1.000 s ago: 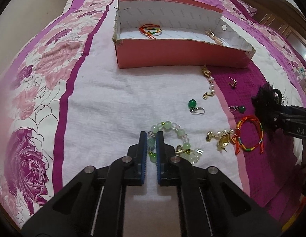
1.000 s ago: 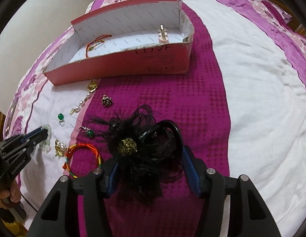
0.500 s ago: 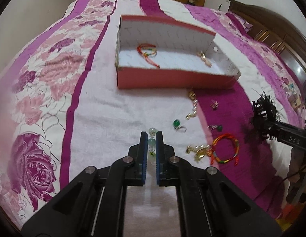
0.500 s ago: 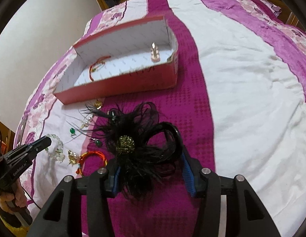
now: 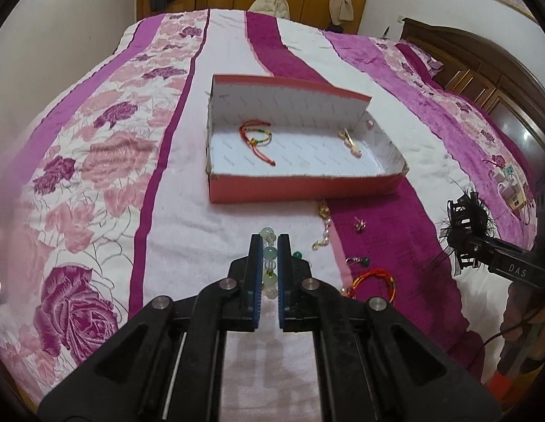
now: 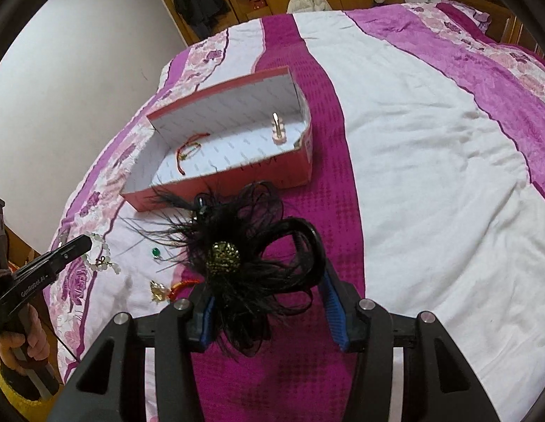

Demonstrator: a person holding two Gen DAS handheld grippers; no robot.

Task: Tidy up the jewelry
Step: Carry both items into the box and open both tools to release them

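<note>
We have the left claw (image 5: 269,246) clamped on the green bead bracelet (image 5: 268,254), lifted off the bed (image 5: 188,232). Right claw (image 6: 268,302) clamped on the black feather hairpiece (image 6: 237,256). Red box (image 5: 300,186) at 12 o'clock holds a red string bracelet (image 5: 256,137).

In the left wrist view, the bead bracelet (image 5: 270,263) shows only as a few beads between the left gripper (image 5: 269,246) fingers; the rest is hidden behind them. Right of the bracelet, a green-stone earring (image 5: 297,255) peeks from behind the finger. In the right wrist view, the black feather hairpiece (image 6: 244,263) covers the jewelry lying near the red box (image 6: 237,179), and only an end of a red cord bracelet (image 6: 182,285) shows. The small gold piece (image 6: 278,128) inside the box is too small to identify.
</note>
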